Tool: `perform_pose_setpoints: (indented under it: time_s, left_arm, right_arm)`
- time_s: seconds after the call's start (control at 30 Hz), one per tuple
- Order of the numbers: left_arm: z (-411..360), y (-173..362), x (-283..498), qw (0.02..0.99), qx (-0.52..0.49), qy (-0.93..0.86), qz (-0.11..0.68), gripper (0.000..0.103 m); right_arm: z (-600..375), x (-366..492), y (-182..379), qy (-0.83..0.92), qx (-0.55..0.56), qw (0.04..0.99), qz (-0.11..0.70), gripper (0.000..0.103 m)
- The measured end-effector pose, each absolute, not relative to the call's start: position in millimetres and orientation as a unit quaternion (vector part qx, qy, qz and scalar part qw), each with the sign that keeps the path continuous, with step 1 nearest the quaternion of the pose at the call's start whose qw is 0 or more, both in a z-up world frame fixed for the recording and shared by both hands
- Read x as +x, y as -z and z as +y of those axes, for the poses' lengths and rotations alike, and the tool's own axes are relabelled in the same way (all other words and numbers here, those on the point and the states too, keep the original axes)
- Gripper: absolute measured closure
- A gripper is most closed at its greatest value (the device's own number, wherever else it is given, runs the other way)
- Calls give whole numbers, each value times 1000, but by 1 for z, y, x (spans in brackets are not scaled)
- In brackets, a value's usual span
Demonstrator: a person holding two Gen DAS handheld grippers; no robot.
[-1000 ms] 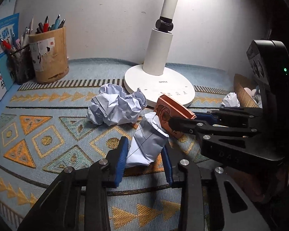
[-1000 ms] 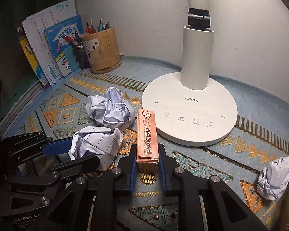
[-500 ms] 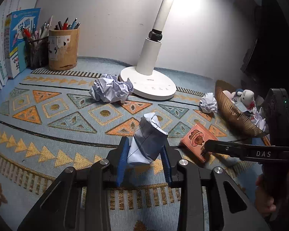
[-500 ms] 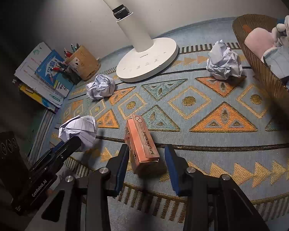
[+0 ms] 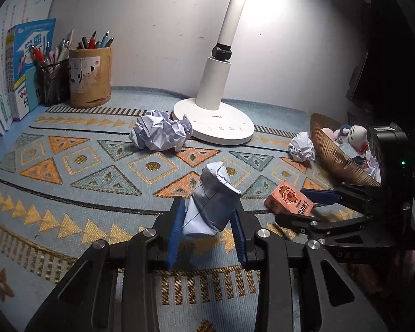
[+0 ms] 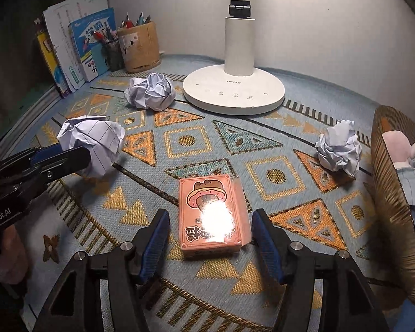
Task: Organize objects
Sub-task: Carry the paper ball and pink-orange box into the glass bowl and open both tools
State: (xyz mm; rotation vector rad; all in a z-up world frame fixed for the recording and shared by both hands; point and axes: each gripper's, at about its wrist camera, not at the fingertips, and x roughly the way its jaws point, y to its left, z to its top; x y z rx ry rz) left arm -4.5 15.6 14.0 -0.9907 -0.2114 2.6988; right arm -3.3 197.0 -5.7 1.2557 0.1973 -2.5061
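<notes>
My left gripper [image 5: 207,221] is shut on a crumpled ball of lined paper [image 5: 211,199], held above the patterned mat; the right wrist view has that paper ball [image 6: 92,141] at the left. My right gripper [image 6: 210,238] is opening, its blue pads standing clear on both sides of an orange card box [image 6: 209,213] that lies flat on the mat. The left wrist view shows that card box [image 5: 289,198] between the right gripper's fingers [image 5: 318,196]. Two more crumpled paper balls lie loose: one by the lamp base [image 6: 150,91], one near the basket [image 6: 339,149].
A white desk lamp [image 6: 235,88] stands at the back centre. Pen holders [image 5: 90,77] and books [image 5: 22,72] fill the back left corner. A woven basket [image 6: 393,202] with soft toys sits at the right edge. A patterned mat [image 5: 83,160] covers the surface.
Both grippers drew back from the lamp toward the near side of the mat. The right gripper set the card box down flat and opened off it. The left gripper kept its paper ball.
</notes>
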Motion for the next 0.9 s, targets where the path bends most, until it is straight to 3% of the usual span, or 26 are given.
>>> perform_pose_setpoints:
  time_s: [0.03,0.17,0.37,0.9]
  left_arm:
    - [16,-14,-4,131,-341,-928,-71,74]
    - [17,-14,-4,134,-341,-928,-71,74]
    - [16,-13,-4,134,-342,-927,-71,74]
    - [18,-12,-5,137,-345,-926,-71,74]
  right_arm:
    - [196,-6,7,879,442,167,68,42]
    - [190,-6,6,883,440,149,67,62]
    - [200,12,-7,890,440,114,-12,63]
    - [187,22,5,893,438,96,45,63]
